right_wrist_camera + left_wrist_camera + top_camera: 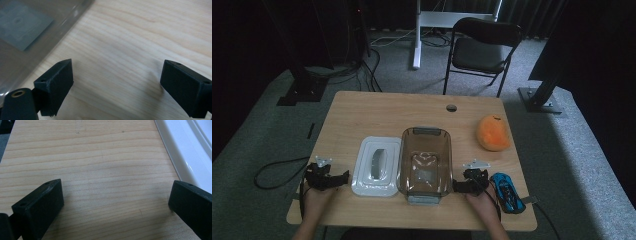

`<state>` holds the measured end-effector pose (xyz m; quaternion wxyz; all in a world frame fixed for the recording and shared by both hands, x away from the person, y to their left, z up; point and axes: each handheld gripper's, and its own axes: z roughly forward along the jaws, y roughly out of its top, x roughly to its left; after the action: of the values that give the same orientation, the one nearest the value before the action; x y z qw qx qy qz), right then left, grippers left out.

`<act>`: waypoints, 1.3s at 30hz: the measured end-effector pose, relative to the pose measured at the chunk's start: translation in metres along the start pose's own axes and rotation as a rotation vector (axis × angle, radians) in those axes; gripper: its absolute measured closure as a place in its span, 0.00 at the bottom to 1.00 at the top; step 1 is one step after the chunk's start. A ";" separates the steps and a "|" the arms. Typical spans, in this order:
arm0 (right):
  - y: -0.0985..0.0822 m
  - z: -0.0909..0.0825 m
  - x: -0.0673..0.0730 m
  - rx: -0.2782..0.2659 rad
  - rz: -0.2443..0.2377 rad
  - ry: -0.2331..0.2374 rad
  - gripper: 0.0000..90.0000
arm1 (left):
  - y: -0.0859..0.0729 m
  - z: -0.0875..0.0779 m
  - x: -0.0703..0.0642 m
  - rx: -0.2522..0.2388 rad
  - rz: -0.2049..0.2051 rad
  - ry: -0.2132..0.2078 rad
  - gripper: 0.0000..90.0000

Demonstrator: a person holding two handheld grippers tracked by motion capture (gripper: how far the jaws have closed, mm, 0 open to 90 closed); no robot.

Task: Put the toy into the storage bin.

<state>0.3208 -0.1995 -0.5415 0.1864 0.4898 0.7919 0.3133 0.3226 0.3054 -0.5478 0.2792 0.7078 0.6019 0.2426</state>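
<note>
left gripper (326,178) rests low on the table (412,107), jaws spread wide over bare wood, and the white lid (376,166) lies just off its right-hand finger (192,201). right gripper (471,182) sits low too, jaws spread wide, gripping nothing. the clear tub (424,165) sits just beyond its left-hand finger (56,82); the blue toy car (507,192) lies just beside its other finger, and the orange plush (493,132) sits farther ahead.
</note>
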 end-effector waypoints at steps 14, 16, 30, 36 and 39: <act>0.014 -0.021 -0.012 -0.068 0.051 -0.004 0.12 | 0.000 0.000 0.000 0.001 0.003 -0.002 0.00; 0.017 -0.023 -0.013 -0.074 0.048 -0.006 0.12 | 0.000 0.000 0.000 0.000 0.003 -0.003 0.00; 0.039 -0.042 -0.027 -0.133 0.066 -0.050 0.12 | 0.000 0.000 0.000 0.000 0.003 -0.003 0.00; 0.047 -0.047 -0.040 -0.157 0.085 -0.082 0.12 | 0.000 0.000 0.000 0.001 0.003 -0.003 0.00; 0.051 -0.050 -0.046 -0.167 0.098 -0.092 0.12 | 0.000 0.000 0.000 0.002 0.005 -0.003 0.00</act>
<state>0.3453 -0.2400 -0.4706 0.2473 0.5248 0.7287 0.3640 0.3227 0.3057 -0.5476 0.2788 0.7097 0.6001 0.2418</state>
